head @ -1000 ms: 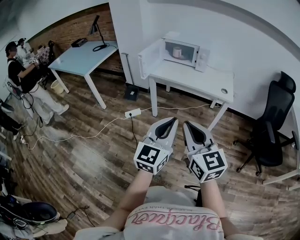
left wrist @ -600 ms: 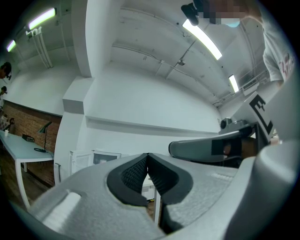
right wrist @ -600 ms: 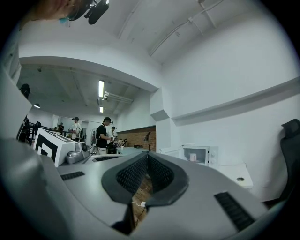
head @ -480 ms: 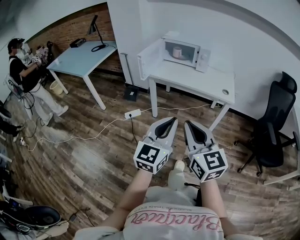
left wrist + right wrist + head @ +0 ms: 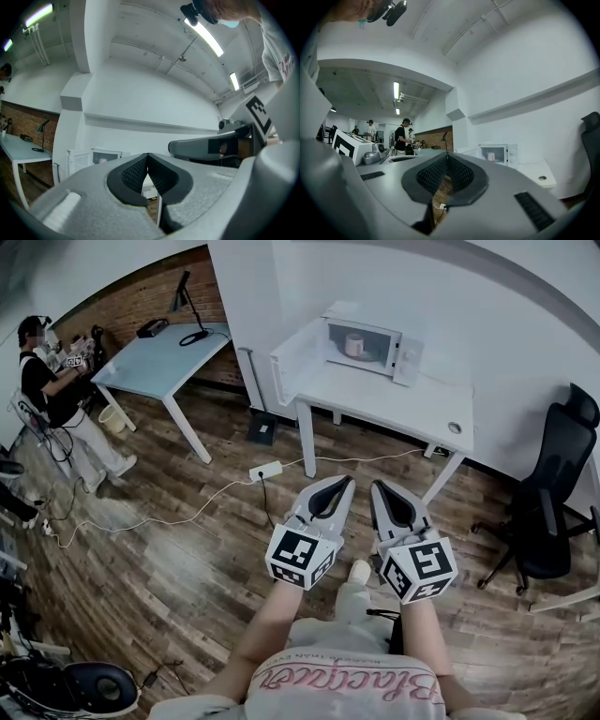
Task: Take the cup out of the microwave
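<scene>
Your left gripper and right gripper: jaws pressed together, both empty. Cup: inside the open microwave, on the far table. Shirt script: perhaps "Blacquer".

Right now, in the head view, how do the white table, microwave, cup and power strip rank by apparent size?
1. white table
2. microwave
3. cup and power strip: both tiny, too alike to rank.

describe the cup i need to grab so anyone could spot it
Find the white table against the white wall. On its left end sits a white microwave, door swung open. The cup is the small pale pink thing inside, the only item there.
</scene>
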`<action>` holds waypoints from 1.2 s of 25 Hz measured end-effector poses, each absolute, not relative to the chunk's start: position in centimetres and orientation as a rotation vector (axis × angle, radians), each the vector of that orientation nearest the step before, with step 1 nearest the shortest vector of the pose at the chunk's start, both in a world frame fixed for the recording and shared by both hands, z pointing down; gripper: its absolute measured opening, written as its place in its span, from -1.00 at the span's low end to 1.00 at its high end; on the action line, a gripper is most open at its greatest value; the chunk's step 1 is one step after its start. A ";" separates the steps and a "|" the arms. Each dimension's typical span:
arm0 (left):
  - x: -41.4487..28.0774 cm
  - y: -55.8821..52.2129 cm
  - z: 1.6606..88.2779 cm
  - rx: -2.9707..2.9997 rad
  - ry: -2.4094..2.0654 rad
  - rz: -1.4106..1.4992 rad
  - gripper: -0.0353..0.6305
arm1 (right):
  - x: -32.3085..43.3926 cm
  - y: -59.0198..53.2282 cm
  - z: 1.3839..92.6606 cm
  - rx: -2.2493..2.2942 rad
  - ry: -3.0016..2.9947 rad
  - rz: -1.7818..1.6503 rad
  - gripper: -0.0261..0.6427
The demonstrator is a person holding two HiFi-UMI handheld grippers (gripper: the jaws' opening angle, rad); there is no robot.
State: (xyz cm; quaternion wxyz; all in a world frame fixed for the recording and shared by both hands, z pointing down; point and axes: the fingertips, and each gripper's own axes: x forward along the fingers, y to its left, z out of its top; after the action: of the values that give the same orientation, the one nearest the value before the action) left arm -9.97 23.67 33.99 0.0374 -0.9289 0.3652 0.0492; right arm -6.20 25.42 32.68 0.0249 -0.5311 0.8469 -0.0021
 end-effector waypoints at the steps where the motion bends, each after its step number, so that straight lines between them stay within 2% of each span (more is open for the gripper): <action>1: -9.8 23.2 34.1 -2.850 1.123 0.150 -0.88 | -6.0 24.9 32.8 -1.640 2.621 -0.009 -0.89; 30: -2.9 4.7 32.2 -2.827 1.177 0.123 -0.88 | -0.3 6.4 31.6 -1.541 2.720 -0.035 -0.89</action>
State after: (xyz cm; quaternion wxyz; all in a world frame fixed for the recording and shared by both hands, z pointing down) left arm -2.94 4.71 32.24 0.0383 -0.9217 0.3839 0.0401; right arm -0.27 6.40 31.64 0.0075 -0.4929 0.8700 -0.0113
